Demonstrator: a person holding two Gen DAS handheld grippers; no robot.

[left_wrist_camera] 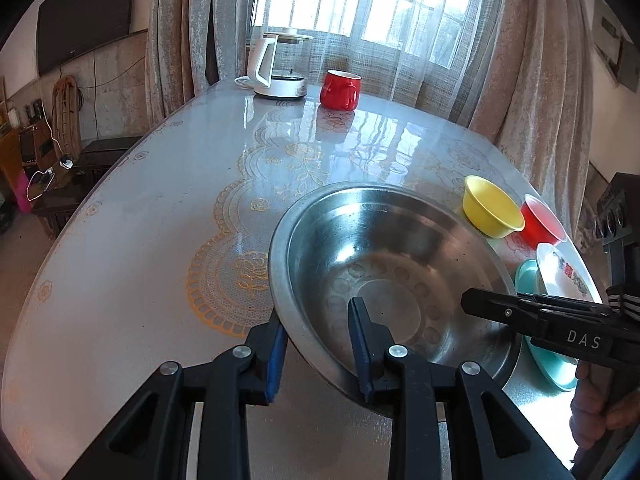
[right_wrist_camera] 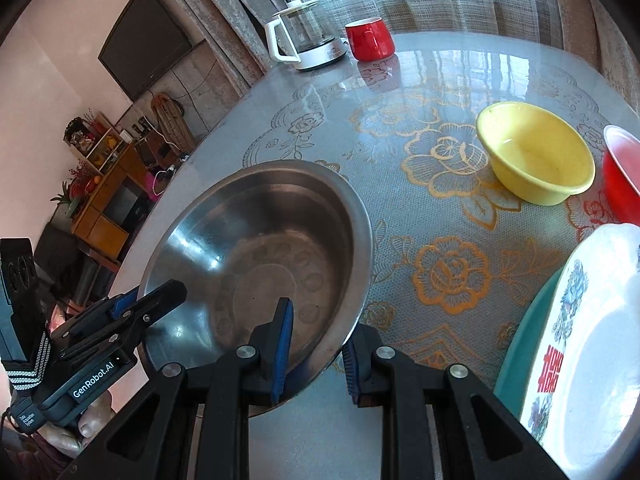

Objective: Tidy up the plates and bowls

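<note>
- Two grippers hold one big steel bowl [left_wrist_camera: 384, 276] by its rim, near the close edge of the table [left_wrist_camera: 132, 240].
- The left gripper [left_wrist_camera: 320, 352] has one blue pad [left_wrist_camera: 276, 360] outside the rim and one inside, pinching the bowl's wall.
- The right gripper [right_wrist_camera: 314, 354] does the same on the other side of the rim, with one finger in the bowl and one out.
- The steel bowl has nothing in it. Round dimples ring its flat bottom.
- A yellow bowl [right_wrist_camera: 536, 152] sits farther back on the right. It looks empty too.
- Just beside it is a red bowl [right_wrist_camera: 622, 172] with a white rim, cut off by the picture's edge, so I cannot see what is inside.
- A white plate [right_wrist_camera: 592, 344] with flowers and red writing lies on a teal plate [right_wrist_camera: 520, 344]. The red writing is too cut off to read.
- At the far end stand a red mug [left_wrist_camera: 340, 90] and a glass kettle [left_wrist_camera: 280, 66] with a white handle.
- The right gripper's body reads "DAS" in the left view. The left gripper's body reads "GenRobot.AI" in the right view. A smaller label under it is too tiny to read.
- The table has a shiny cover with gold flowers.
</note>
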